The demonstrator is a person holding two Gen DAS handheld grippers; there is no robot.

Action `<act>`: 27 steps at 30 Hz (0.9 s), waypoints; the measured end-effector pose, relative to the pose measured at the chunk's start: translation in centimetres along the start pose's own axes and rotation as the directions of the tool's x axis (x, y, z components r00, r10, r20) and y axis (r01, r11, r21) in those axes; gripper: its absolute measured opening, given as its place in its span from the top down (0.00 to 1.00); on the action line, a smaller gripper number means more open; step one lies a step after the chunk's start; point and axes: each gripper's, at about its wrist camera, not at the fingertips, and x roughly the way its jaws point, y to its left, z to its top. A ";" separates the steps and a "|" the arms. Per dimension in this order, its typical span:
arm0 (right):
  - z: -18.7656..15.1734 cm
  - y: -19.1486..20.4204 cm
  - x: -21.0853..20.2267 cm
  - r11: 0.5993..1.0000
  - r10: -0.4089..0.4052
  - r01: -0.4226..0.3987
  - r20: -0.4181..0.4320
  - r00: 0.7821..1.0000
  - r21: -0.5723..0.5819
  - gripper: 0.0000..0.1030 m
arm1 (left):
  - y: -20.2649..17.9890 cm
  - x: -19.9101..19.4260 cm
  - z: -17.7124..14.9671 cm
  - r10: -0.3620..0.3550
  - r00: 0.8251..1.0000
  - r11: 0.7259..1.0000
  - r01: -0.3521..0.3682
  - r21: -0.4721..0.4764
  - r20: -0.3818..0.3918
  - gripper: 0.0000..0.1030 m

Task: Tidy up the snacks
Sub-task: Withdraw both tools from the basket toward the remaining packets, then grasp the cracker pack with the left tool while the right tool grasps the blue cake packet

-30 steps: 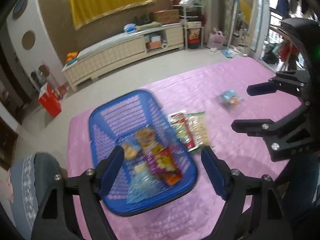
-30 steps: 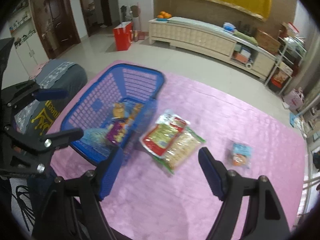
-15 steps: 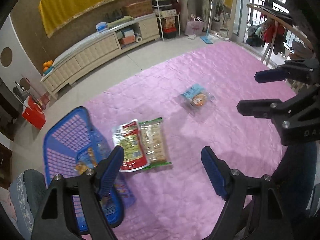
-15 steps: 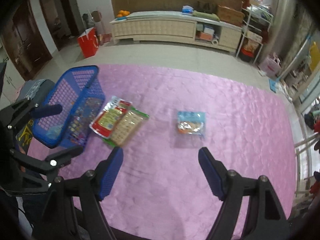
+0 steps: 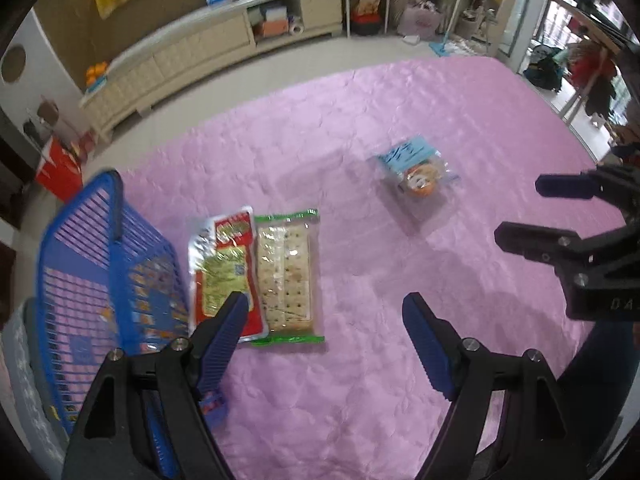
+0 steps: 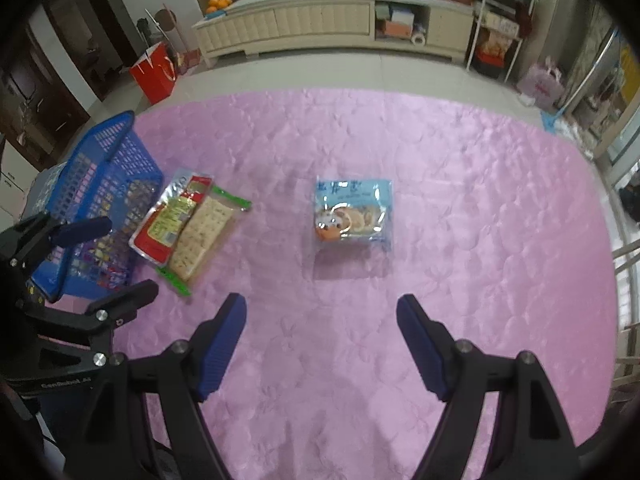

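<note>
A blue plastic basket (image 5: 80, 248) (image 6: 104, 176) holding several snack packets stands at the left of a pink mat. Beside it lie a red-and-green packet (image 5: 224, 276) (image 6: 170, 220) and a cracker packet (image 5: 286, 276) (image 6: 202, 236), side by side. A light-blue snack bag (image 5: 416, 168) (image 6: 352, 210) lies alone further right. My left gripper (image 5: 324, 340) is open and empty, above the mat just right of the cracker packet. My right gripper (image 6: 320, 344) is open and empty, short of the blue bag.
The pink mat (image 5: 360, 400) (image 6: 480, 200) covers the work surface. Behind it are tiled floor, a long cream cabinet (image 6: 320, 24), a red bag (image 6: 154, 72) and shelving (image 6: 500, 32). Each gripper shows in the other's view, at the right edge (image 5: 560, 216) and at the left edge (image 6: 80, 264).
Both grippers have swung right, away from the basket. The left now points at the two packets, the right at the blue bag. Both stay open and empty.
</note>
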 end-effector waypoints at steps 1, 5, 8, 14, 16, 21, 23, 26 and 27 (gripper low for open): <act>0.2 -0.2 0.6 1.000 0.009 -0.008 -0.010 1.000 0.006 0.21 | 0.2 0.5 0.1 -0.006 1.000 1.000 0.006 -0.009 -0.009 0.25; 1.0 -0.9 2.5 1.000 0.012 -0.012 -0.030 0.999 0.012 0.21 | 1.2 3.8 0.7 -0.016 0.998 0.999 0.012 -0.051 -0.068 0.25; 1.9 -1.3 4.2 1.000 0.005 -0.004 -0.048 0.999 0.013 0.21 | 1.7 6.1 1.1 0.006 0.994 0.998 -0.013 -0.064 -0.109 0.25; 3.0 -2.3 7.3 1.000 -0.010 0.011 -0.081 0.997 0.017 0.21 | 2.0 9.9 1.4 0.005 0.986 0.998 -0.015 -0.060 -0.164 0.25; 3.2 -2.6 7.9 1.000 -0.010 0.012 -0.085 0.996 0.020 0.21 | 1.8 11.0 1.4 0.011 0.983 0.999 -0.019 -0.042 -0.182 0.25; 3.6 -3.1 8.8 1.000 -0.025 0.025 -0.090 0.996 0.001 0.21 | 2.1 12.5 1.7 0.077 0.979 0.996 -0.082 -0.020 -0.188 0.25; 3.8 -3.4 9.0 1.000 -0.002 0.004 -0.091 0.996 0.015 0.21 | 2.4 12.8 2.2 0.064 0.979 0.997 -0.072 -0.033 -0.195 0.25; 4.2 -3.4 9.4 0.999 0.012 -0.009 -0.092 0.996 0.032 0.21 | 3.0 13.3 2.7 0.032 0.978 0.995 -0.051 -0.089 -0.204 0.25; 4.3 -3.4 9.5 0.999 0.011 -0.008 -0.094 0.996 0.035 0.21 | 3.2 13.4 2.8 0.023 0.978 0.993 -0.046 -0.106 -0.206 0.25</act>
